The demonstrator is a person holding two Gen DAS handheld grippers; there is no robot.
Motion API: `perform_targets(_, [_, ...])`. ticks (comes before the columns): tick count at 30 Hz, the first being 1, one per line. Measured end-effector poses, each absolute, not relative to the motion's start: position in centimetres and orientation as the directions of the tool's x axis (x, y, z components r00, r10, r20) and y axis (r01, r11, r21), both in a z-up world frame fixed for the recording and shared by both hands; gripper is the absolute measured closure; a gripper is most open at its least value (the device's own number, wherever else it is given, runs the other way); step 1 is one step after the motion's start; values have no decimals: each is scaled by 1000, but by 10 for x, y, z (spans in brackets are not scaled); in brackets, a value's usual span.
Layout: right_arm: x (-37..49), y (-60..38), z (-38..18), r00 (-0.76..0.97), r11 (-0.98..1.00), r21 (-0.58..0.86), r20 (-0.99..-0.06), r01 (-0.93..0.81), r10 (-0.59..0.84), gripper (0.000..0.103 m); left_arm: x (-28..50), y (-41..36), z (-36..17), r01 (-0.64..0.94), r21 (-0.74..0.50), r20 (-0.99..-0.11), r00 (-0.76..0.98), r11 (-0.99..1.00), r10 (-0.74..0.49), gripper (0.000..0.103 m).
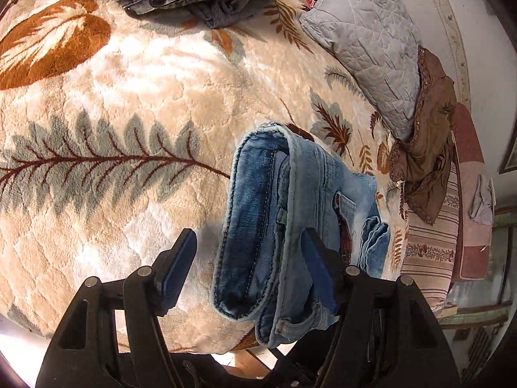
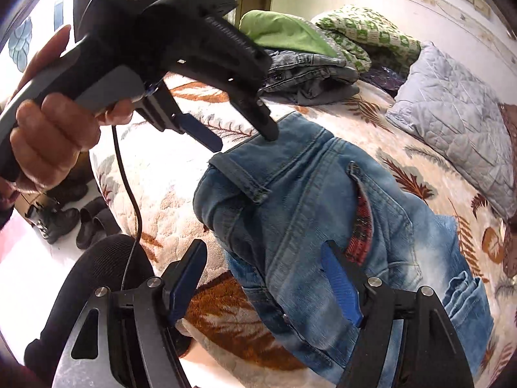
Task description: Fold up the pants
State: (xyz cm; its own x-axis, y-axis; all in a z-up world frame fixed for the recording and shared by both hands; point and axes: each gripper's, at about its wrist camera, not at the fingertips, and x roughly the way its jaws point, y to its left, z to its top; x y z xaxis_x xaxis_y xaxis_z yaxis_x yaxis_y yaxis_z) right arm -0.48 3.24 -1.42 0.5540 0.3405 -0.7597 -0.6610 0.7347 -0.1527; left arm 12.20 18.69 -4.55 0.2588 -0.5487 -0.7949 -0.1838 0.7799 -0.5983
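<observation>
My black grippers carry blue pads (image 1: 318, 268). The faded blue jeans (image 2: 310, 200) (red plaid pocket lining) lie on my cream blanket (image 1: 129, 103), patterned with rust and grey-green leaves.

- A home bedroom: a bed (image 1: 135, 74) covered by a plush cream blanket with leaf and fern patterns.
- A grey quilted pillow (image 2: 458, 119) lies near the wall (image 2: 404, 9) at the bed's far side.
- Folded clothes (image 2: 310, 71) and green bedding (image 2: 290, 32) are stacked on the bed.
- Dark shoes (image 2: 74, 223) stand on the floor beside the bed.
- A window (image 2: 19, 42) lets in bright daylight.
</observation>
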Motion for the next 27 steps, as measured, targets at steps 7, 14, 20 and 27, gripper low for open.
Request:
perform_targets(7, [-21,75,-51,680,657,-412,-702,-631,212,14,148,187,-62,-169,-635,-771,201,754,-604,23])
perform_targets(14, [-11,81,-58,714,641,-454,-665,-619,219,51,160,181,-64,-133,-677,-734,197,724,-650,19])
perform_targets(20, [-14,65,-35,717,678,-400,-642,-616,273,72,153,168,-70,-111,-732,-680,176,672,-712,81])
perform_targets(27, [-17,43,-13,717,722,-335,-623,-605,312,75,137,160,-30,-89,-736,-662,296,671,-688,92])
